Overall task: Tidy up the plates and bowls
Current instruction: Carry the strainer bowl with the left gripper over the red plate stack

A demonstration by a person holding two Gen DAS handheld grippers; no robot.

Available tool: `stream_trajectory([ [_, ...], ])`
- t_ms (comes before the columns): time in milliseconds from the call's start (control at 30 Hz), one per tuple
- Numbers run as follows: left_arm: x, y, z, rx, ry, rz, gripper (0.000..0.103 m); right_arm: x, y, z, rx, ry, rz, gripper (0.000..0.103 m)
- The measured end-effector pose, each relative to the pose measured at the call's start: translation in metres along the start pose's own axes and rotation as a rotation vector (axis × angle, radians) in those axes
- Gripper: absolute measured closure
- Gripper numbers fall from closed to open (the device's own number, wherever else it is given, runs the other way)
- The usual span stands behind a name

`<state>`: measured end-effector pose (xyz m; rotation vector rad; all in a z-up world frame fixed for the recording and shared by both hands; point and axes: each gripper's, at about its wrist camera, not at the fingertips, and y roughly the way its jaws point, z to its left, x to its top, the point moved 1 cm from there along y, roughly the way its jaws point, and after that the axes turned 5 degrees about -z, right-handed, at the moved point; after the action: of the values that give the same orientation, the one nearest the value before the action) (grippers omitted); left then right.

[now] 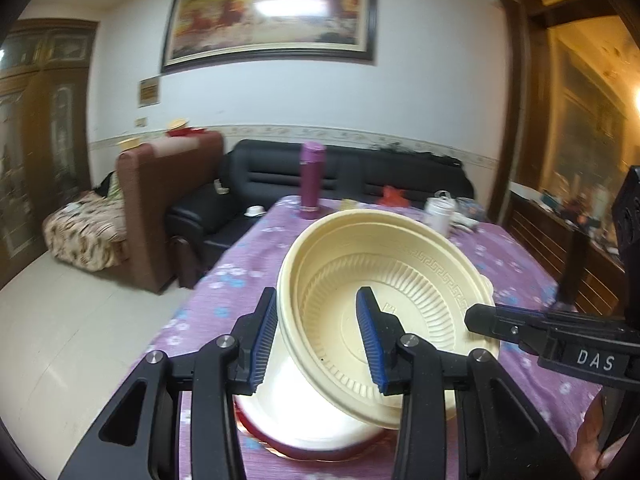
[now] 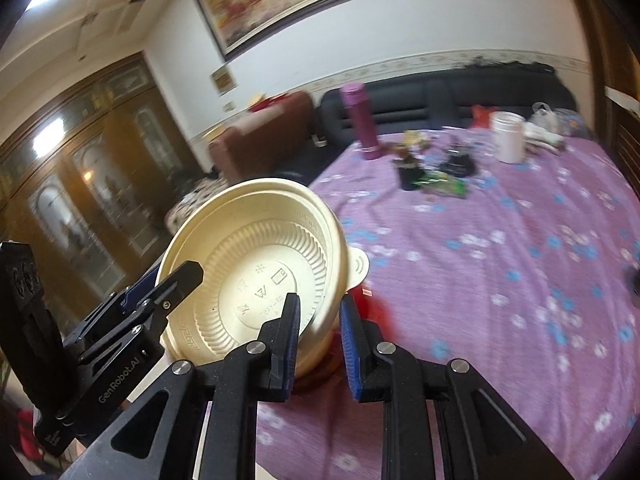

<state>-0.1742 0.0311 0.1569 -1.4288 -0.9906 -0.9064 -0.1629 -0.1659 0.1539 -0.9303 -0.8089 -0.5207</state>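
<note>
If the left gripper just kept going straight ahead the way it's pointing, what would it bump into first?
The left gripper already straddles the rim of the tilted cream bowl, so it would probably push deeper onto that bowl's wall first. Beyond lies the purple tablecloth; depth there is unclear.
</note>
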Motion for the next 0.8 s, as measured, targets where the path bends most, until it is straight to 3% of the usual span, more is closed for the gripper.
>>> stream_trajectory([
  [167, -0.009, 0.009, 0.019, 0.033, -0.016, 0.034, 0.065, -0.001, 0.032, 0.019, 0.041, -0.035, 0.048, 0.081],
  [467, -0.032, 0.039, 0.019, 0.024, -0.007, 0.129, 0.065, -0.014, 0.064, -0.001, 0.015, -0.010, 0.136, 0.081],
  [800, -0.040, 0.047, 0.028, 0.044, -0.023, 0.161, 0.065, -0.010, 0.073, 0.005, 0.018, -0.032, 0.144, 0.081],
])
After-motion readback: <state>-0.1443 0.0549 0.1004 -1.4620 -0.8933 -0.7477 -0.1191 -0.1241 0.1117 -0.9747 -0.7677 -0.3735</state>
